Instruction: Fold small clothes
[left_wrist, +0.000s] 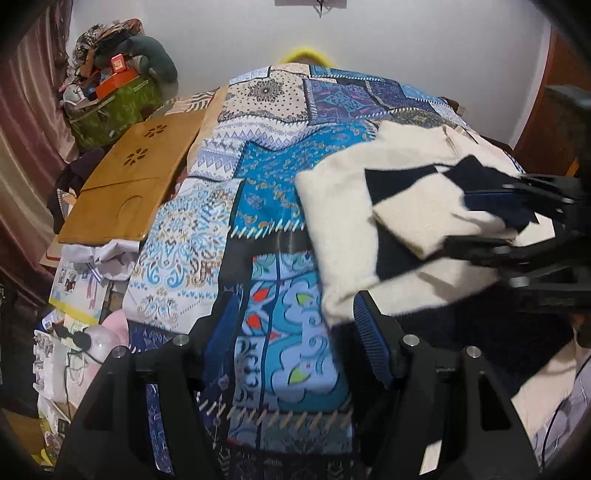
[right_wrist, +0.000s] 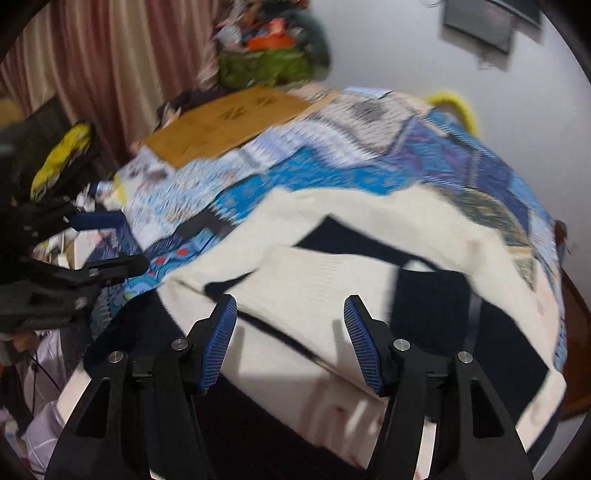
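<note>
Item: cream-and-navy sweater (right_wrist: 332, 288), partly folded, lying on the quilt (left_wrist: 229, 206).

Right gripper (right_wrist: 290, 341): jaws parted, nothing between the pads; the sweater's folded panel lies just ahead of and below the fingertips.

Left gripper (left_wrist: 291, 328): jaws parted and empty; the sweater's near hem sits beside its right finger (left_wrist: 369, 332), quilt ahead.

Risks: the released flap may spring open; a regrip may pinch quilt along with the knit; the two grippers are close and could clash.
</note>
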